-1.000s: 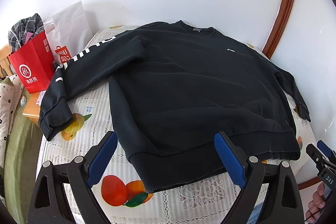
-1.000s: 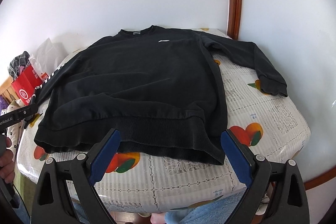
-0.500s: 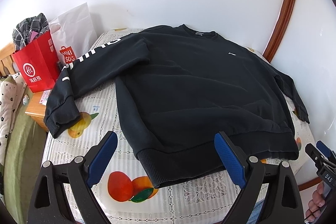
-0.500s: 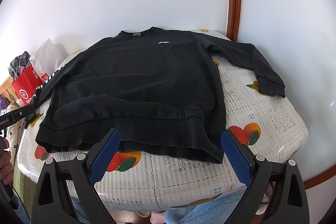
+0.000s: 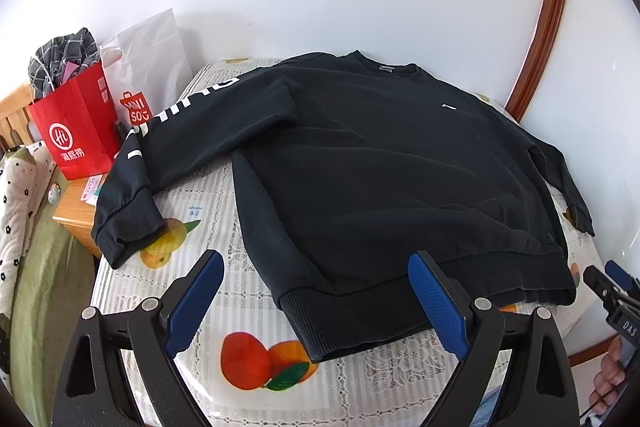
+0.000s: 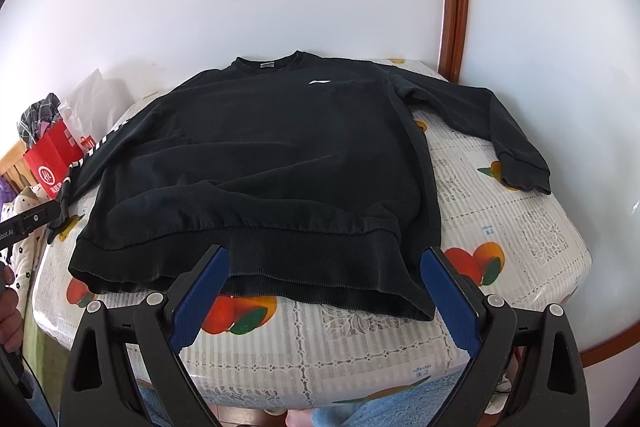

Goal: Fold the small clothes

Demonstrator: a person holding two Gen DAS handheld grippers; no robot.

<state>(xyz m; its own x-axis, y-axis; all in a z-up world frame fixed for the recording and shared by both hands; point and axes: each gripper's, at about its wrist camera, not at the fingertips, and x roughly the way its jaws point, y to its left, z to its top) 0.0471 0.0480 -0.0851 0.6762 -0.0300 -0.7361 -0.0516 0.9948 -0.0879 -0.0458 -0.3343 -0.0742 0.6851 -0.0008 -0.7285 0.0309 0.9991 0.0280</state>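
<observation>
Sweatshirt (image 6: pixel 260 163): a black, long-sleeved garment is lying face up and flat on the table (image 6: pixel 520 227), collar toward the wall, nothing folded yet. The right claw (image 6: pixel 324 291) is hovering just short of the ribbed hem (image 6: pixel 248 255), fingers spread wide and gripping nothing. The left claw (image 5: pixel 316 303) is likewise hanging spread and empty near the hem's left corner. Outward, the lettered left sleeve (image 5: pixel 192 131) is trailing off the table edge toward a red paper bag (image 5: pixel 76 131); the right sleeve (image 6: pixel 480 119) is resting on the fruit-print cover. The fabric is looking thick, soft and limp, so it will probably sag and drag when lifted. A cuff or shoulder seam is likely offering the firmest pinch point for folding each sleeve inward.
</observation>
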